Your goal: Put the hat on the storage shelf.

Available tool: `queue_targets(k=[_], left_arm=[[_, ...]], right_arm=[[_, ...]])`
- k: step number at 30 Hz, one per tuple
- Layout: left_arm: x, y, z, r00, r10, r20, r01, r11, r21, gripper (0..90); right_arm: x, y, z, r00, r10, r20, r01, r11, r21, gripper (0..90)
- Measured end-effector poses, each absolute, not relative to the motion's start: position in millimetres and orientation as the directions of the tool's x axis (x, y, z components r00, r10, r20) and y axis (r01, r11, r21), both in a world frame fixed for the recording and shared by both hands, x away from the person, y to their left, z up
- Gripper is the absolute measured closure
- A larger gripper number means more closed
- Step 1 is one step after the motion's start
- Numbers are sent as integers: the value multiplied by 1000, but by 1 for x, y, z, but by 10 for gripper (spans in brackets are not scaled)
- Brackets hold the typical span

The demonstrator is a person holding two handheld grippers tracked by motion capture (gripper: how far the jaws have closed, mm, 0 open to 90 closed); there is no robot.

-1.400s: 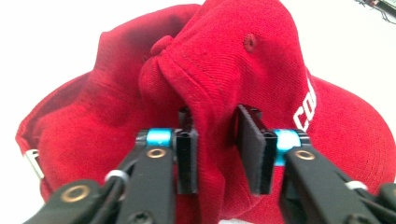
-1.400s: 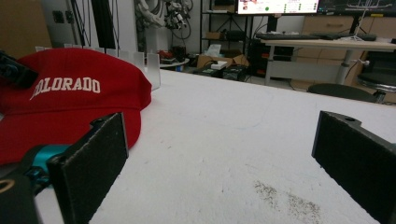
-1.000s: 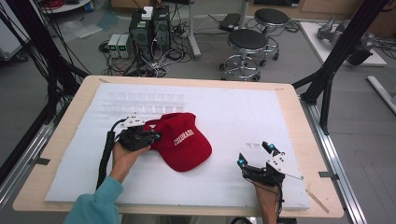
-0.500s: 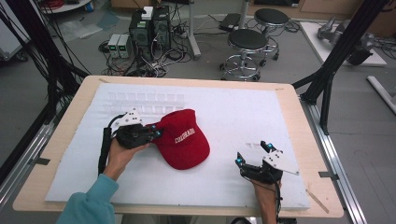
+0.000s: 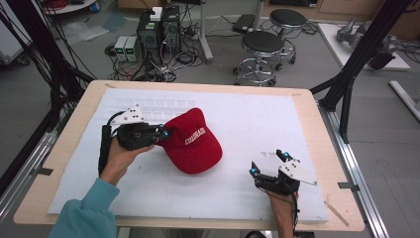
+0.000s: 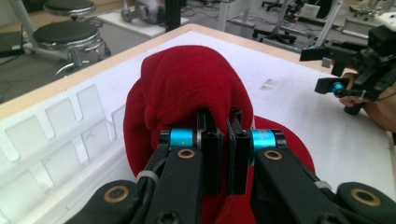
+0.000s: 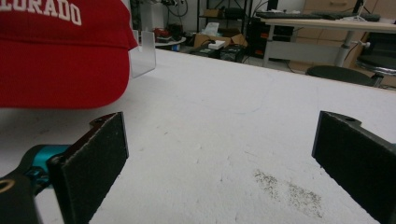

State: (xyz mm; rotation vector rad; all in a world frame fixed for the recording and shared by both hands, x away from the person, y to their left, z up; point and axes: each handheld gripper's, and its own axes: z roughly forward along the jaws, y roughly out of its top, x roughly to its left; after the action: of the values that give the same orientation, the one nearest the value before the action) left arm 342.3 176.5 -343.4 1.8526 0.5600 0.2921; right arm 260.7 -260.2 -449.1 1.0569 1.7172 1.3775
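The left gripper [image 5: 159,133] had its jaws pinched tight on the back edge of the red cap [image 5: 194,141], a fold of fabric caught between the pads [image 6: 212,154]. Gripping that soft rear edge, rather than the stiff brim, probably let the crown hang free so the cap could be tipped and carried. The cap sat left of the middle of the white mat [image 5: 257,124], its held side tilted up off the surface and its brim pointing toward the near right.

The right gripper [image 5: 270,163] waited near the right corner of the table [image 5: 317,114], well apart from the cap. Its jaws stood wide with nothing between them, held low over the mat and aimed at the brim [image 7: 60,79], seemingly ready to take that side.
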Motion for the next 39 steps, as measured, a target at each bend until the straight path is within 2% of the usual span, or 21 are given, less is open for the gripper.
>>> queue_targets(k=[14, 22, 27, 39], left_arm=[[342, 178, -330, 876, 480, -48, 198, -268, 943, 868], [339, 184, -321, 911, 411, -23, 147, -272, 951, 867], [338, 188, -316, 935, 352, -35, 137, -270, 953, 867], [338, 193, -308, 952, 305, -15, 104, -278, 955, 867]], right_arm=[[261, -259, -439, -441, 897, -33, 157, 113, 981, 24], [261, -255, -430, -463, 886, -25, 143, 103, 984, 25], [264, -249, -414, -497, 867, -24, 130, 102, 986, 24], [277, -225, -386, -616, 788, 1, 159, 123, 980, 24]])
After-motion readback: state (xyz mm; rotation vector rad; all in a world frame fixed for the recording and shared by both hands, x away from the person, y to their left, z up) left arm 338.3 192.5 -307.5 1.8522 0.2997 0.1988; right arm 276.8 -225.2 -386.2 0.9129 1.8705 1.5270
